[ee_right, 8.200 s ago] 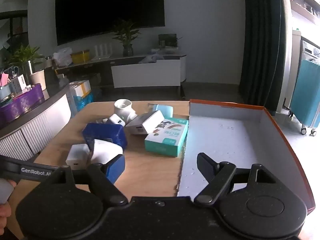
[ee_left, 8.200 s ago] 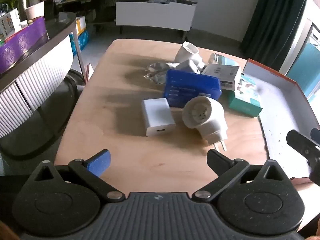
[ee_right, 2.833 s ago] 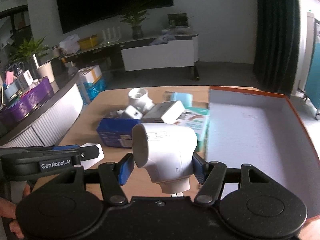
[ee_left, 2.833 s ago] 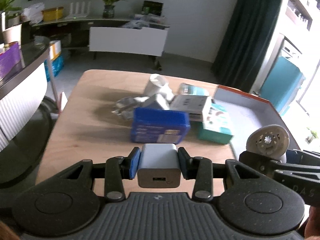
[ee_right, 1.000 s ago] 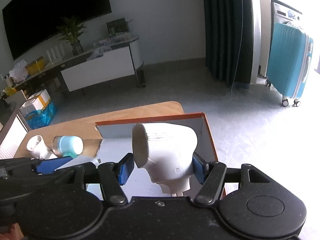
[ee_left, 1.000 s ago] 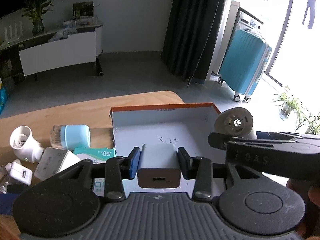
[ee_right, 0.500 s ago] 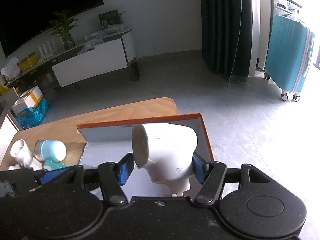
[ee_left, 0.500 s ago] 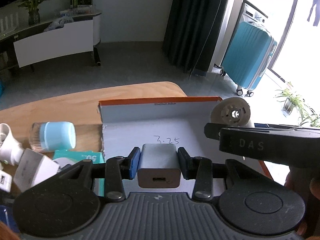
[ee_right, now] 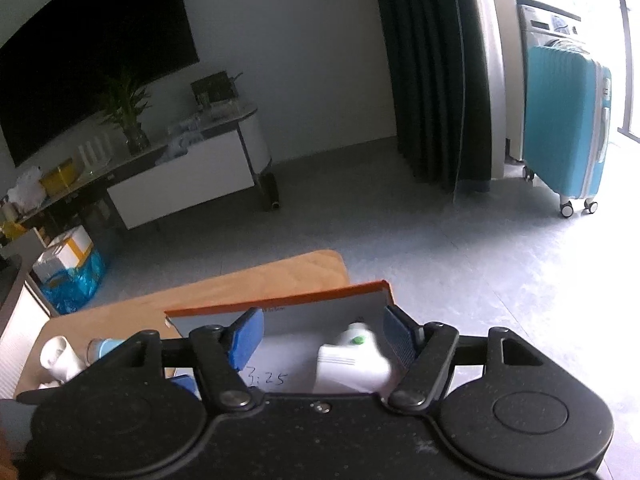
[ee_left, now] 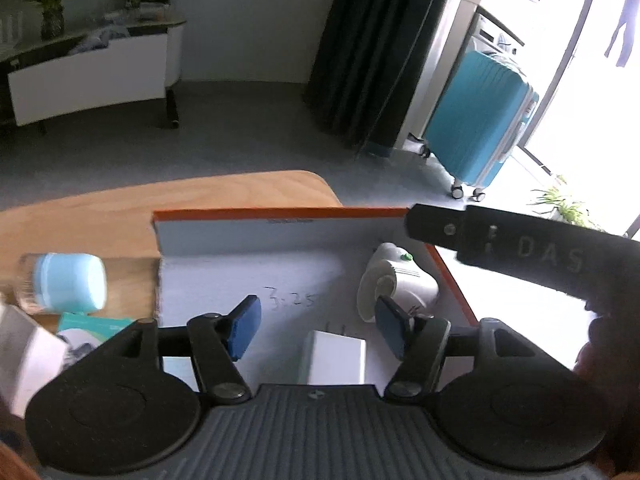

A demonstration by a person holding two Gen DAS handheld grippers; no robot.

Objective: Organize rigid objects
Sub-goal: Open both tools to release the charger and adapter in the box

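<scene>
Two pieces lie in the orange-rimmed box [ee_left: 280,213]: the white charger [ee_left: 334,356] just below the wide-open, empty left gripper [ee_left: 316,326], prongs pointing far, and the round white adapter [ee_left: 394,286] under the equally spread, empty right gripper [ee_right: 322,338]. Remaining items, including a blue-capped jar [ee_left: 60,282], sit left on the table [ee_left: 120,216], nearer the left gripper, though blurred and cropped.

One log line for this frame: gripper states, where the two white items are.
left gripper: open | right gripper: open | white charger: in box | round white adapter: in box, right side
</scene>
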